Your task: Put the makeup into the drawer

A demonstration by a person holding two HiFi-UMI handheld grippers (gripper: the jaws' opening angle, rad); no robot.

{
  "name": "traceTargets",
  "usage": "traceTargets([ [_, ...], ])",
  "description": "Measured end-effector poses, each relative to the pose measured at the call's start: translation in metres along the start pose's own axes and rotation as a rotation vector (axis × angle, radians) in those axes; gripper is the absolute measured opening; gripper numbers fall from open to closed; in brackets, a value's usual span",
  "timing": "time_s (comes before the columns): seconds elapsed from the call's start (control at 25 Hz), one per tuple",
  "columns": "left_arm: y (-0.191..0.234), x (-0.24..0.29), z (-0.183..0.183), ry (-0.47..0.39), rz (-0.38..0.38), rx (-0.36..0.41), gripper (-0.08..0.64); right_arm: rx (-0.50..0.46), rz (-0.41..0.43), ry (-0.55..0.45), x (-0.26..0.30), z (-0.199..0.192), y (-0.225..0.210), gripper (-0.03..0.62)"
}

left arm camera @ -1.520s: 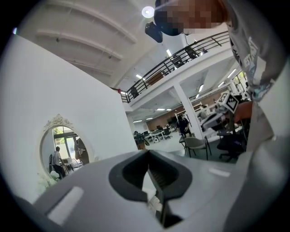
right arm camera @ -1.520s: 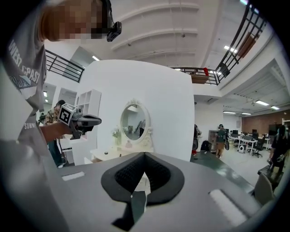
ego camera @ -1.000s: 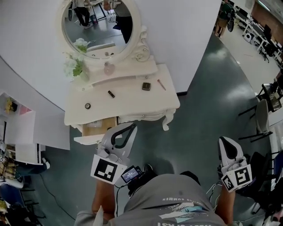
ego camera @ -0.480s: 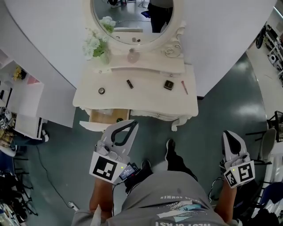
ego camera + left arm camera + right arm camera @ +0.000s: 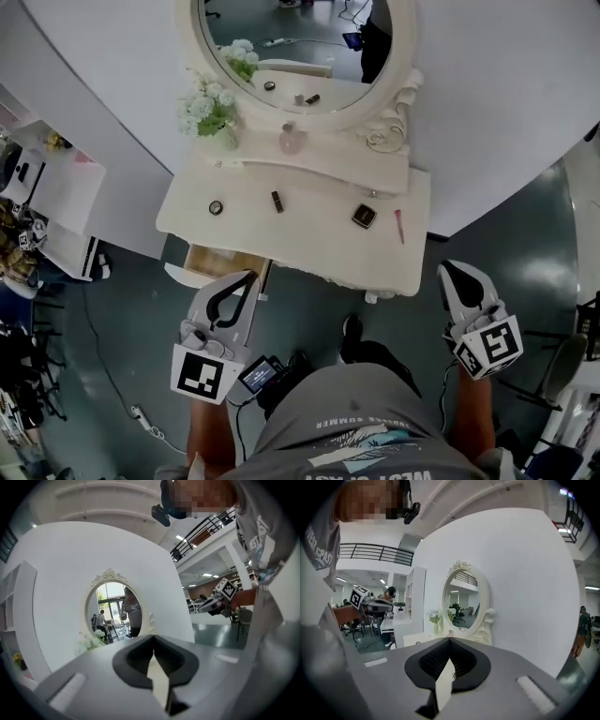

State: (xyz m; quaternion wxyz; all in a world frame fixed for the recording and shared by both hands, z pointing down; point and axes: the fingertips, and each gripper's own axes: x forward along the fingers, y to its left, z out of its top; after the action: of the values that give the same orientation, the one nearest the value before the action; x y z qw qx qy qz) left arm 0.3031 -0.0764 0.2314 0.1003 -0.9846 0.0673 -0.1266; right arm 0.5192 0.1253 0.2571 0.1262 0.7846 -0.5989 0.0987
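Makeup lay spread over the cream dressing table in our head view, all of it on the tabletop and outside the drawer. A small round pot sat toward nine o'clock of the tabletop, with a dark lipstick near it on its three o'clock side. A square dark compact lay further toward three o'clock, and a thin pink stick lay close to the table's three o'clock edge. No piece touched another. The drawer stood pulled out at the table's seven o'clock corner, its wooden bottom showing. At twelve o'clock we saw the oval mirror, with white flowers at ten o'clock and a pink bottle on the raised shelf below the glass. Our left gripper hung at the drawer's five o'clock side, its tips over the drawer's front edge in the picture; we could not tell whether they touched it. Its jaws met at the tips with nothing between them. Our right gripper hovered off the table's five o'clock corner above the grey floor, jaws likewise together and holding nothing.
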Motion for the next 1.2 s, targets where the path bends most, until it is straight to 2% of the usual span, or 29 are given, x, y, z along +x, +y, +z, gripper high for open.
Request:
traceTargets([
  [0.24, 0.002, 0.034, -0.003, 0.088, 0.101, -0.024, 0.000, 0.005, 0.119, 0.025, 0.069, -0.020, -0.045, 0.002],
  [0.48, 0.006, 0.064, -0.019, 0.169, 0.168, -0.039, 0.000, 0.006, 0.151, 0.126, 0.136, -0.070, -0.088, 0.002],
  [0.76, 0.006, 0.089, -0.040, 0.240, 0.182, -0.038, 0.001, 0.008, 0.139, 0.325, 0.196, -0.167, -0.125, 0.003],
  [0.92, 0.008, 0.092, -0.057, 0.282, 0.194, -0.055, 0.002, 0.033, 0.134, 0.421, 0.215, -0.217, -0.133, 0.015],
  [1.2, 0.011, 0.103, -0.075, 0.300, 0.187, -0.057, 0.000, 0.061, 0.147, 0.574, 0.235, -0.291, -0.133, 0.047],
])
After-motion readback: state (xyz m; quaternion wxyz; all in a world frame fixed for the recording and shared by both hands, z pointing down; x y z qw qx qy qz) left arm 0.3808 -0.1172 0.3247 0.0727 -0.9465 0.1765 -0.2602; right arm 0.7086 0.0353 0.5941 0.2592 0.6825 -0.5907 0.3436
